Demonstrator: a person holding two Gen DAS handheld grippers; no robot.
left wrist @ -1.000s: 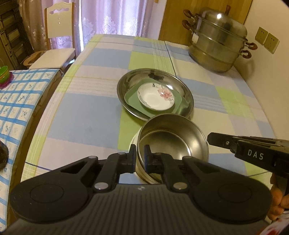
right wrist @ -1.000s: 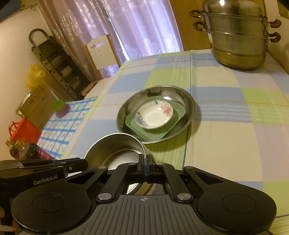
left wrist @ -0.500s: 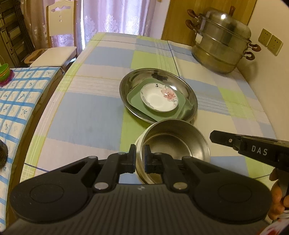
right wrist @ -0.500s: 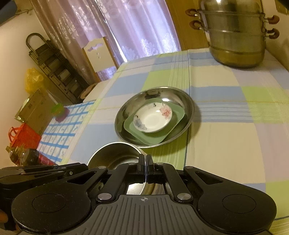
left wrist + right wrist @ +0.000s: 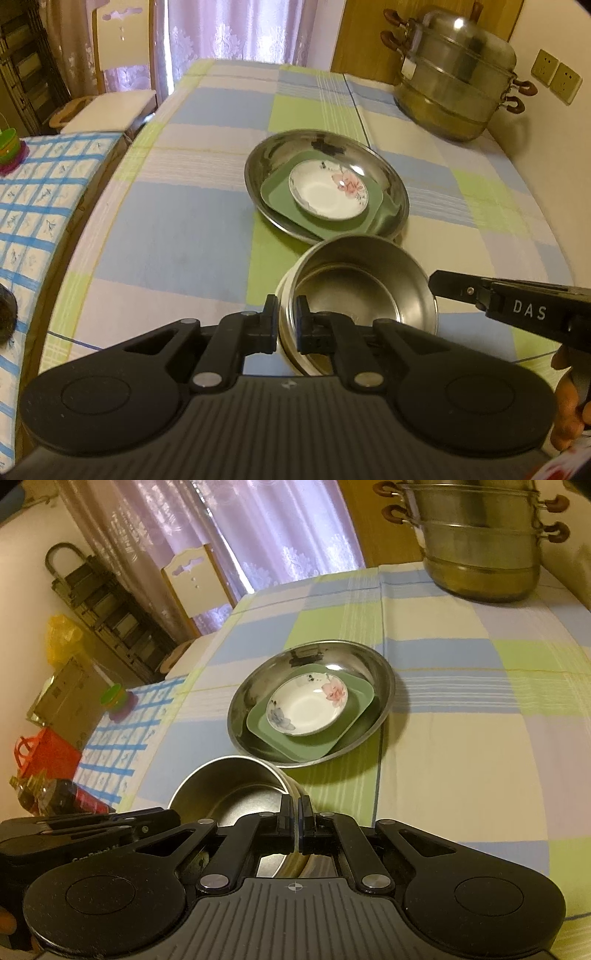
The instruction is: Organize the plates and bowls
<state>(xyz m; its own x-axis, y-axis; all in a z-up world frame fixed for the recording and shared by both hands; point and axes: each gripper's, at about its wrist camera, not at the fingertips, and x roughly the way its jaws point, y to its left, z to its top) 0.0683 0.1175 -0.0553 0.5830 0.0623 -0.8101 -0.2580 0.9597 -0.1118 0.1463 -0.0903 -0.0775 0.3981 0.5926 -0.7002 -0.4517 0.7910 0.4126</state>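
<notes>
A: Where is the steel bowl (image 5: 364, 291)?

B: Near the tabletop's front edge, just short of the steel dish (image 5: 327, 192) holding the green plate (image 5: 280, 195) and floral saucer (image 5: 328, 192).

A: And the tongs?

B: My left tongs (image 5: 286, 317) pinch its near rim; my right tongs (image 5: 297, 825) clamp the right rim. I judge it light, rigid and slick, so thin-rim grips suit it.

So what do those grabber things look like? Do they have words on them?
Both are matte black plastic. Each has a ribbed base, two round discs at the sides, silver rivets and slotted link bars leading to two flat fingers. The right gripper says "DAS" in white on its side; the left gripper has pale lettering, partly hidden. No cables or sleeves show.
</notes>
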